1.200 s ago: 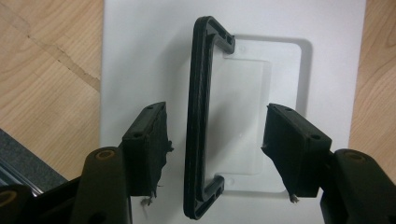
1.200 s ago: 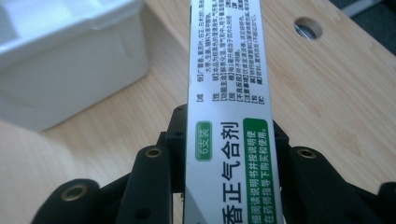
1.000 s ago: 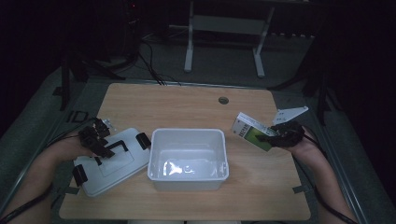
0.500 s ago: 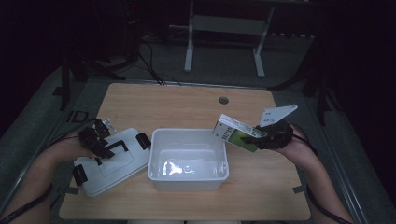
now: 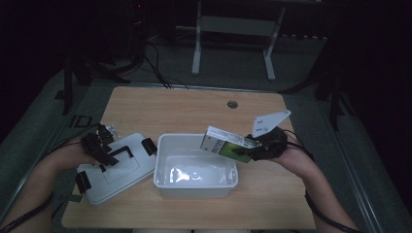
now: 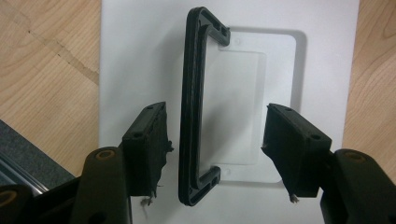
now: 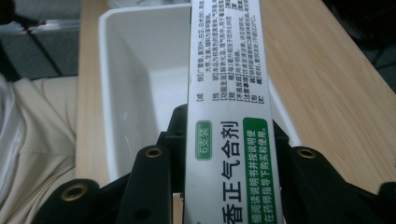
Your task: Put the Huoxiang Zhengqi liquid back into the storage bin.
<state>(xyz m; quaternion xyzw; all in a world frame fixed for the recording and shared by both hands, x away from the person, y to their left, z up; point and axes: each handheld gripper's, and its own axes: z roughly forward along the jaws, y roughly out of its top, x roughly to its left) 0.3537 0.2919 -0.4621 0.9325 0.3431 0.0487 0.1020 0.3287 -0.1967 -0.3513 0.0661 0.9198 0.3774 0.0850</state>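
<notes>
- Over on the left, the left gripper (image 5: 99, 145) hangs above the white lid (image 5: 116, 170), which lies flat on the bench (image 5: 184, 109) just beside the tub.
- Its jaws stand apart, and in the left gripper view the lid's black handle (image 6: 194, 107) runs between them, nearer one pad, neither pad pressing on it (so nothing is held on this side).
- Centre of the bench: the white tub (image 5: 196, 167) sits open and looks empty inside.
- Now the action: the right gripper (image 5: 257, 145) has its jaws clamped on the flat sides of a green-and-white box (image 5: 226, 144), a slim carton printed with small text.
- The box sticks out beyond the jaws, its free end poking over the tub's near right corner, tilted a little, clear of the rim.
- In the right gripper view the box (image 7: 229, 116) runs straight out along the jaws with the tub's cavity behind it.
- To do this well, I'd say: carry the box further over the middle of the opening, level it out, lower it until it is close to the floor, then part the jaws.
- Risk: the long end catching the rim if it dips too early.
</notes>
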